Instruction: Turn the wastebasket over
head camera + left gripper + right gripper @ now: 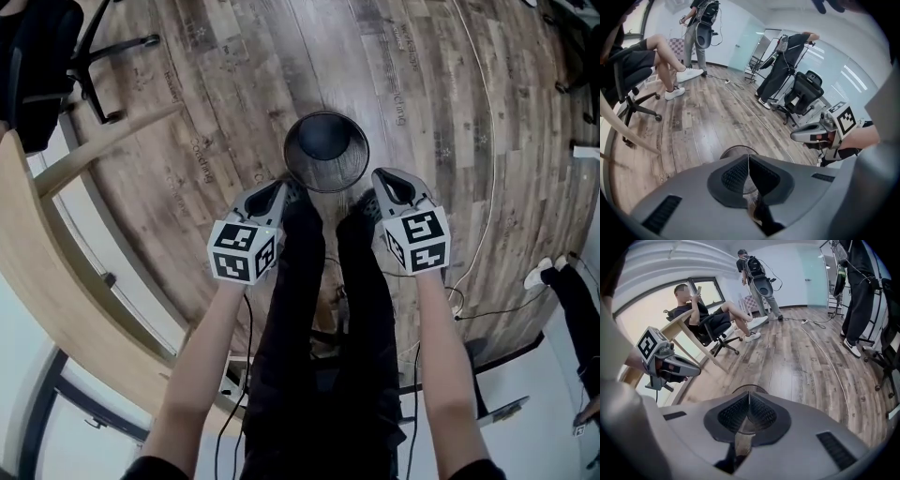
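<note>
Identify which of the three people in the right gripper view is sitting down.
The person in the black office chair at left, legs stretched out. The other two stand: the person with a backpack and the person at the right edge.

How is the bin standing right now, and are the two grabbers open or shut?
wastebasket: upright on the floor, open mouth up, not held.
left gripper: fingers shut, holding nothing.
right gripper: fingers shut, holding nothing.
</note>
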